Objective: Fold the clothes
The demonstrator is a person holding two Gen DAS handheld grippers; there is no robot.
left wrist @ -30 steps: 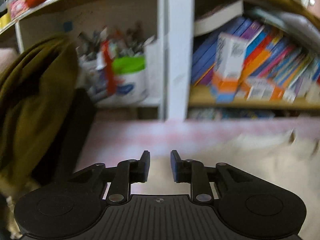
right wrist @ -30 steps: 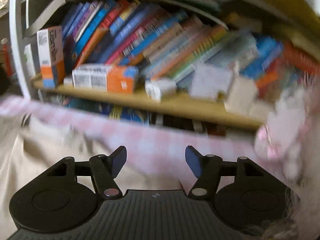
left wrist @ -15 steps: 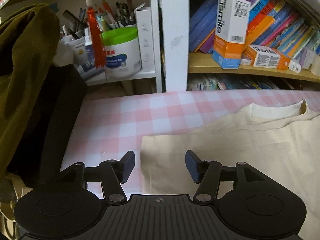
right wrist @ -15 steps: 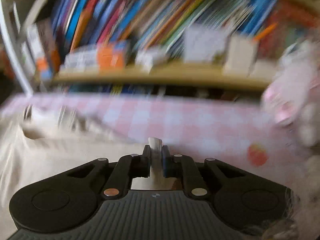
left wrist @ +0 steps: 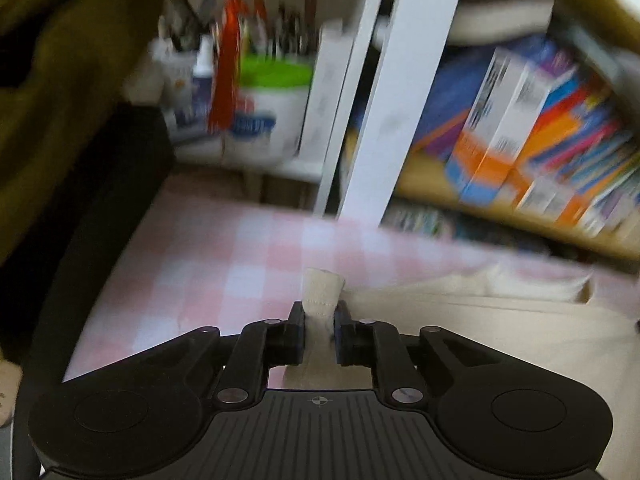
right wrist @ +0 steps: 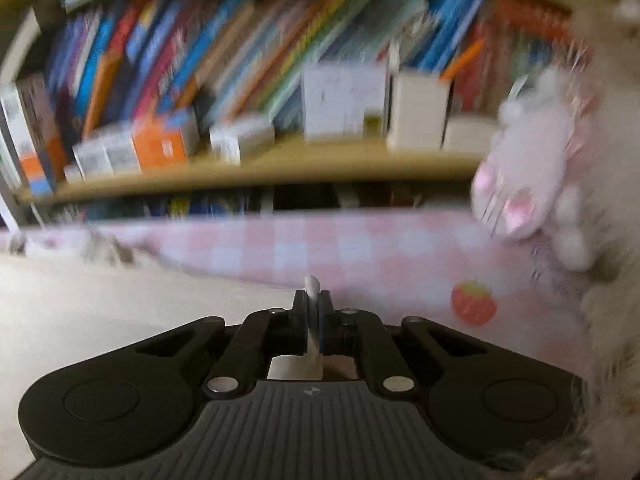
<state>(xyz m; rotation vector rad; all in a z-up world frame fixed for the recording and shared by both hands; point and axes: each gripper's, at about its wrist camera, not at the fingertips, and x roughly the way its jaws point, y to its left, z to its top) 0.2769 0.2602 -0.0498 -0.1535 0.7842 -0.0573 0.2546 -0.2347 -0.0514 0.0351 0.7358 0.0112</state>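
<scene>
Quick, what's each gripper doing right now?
Left gripper: closed, pinching a corner of the cream shirt.
Right gripper: closed, pinching a thin edge of the same shirt.

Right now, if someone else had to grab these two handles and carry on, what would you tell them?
Left gripper: jaws shut on a bunched hem of the cream garment.
Right gripper: jaws shut on a thin edge of the same garment.
The garment lies spread on the pink checked tablecloth, in front of the bookshelf; a plush toy sits at the right.
Done: both edges gripped.
Left: no fold shows yet; lift and fold the cloth over, then smooth it. Views are blurred.
</scene>
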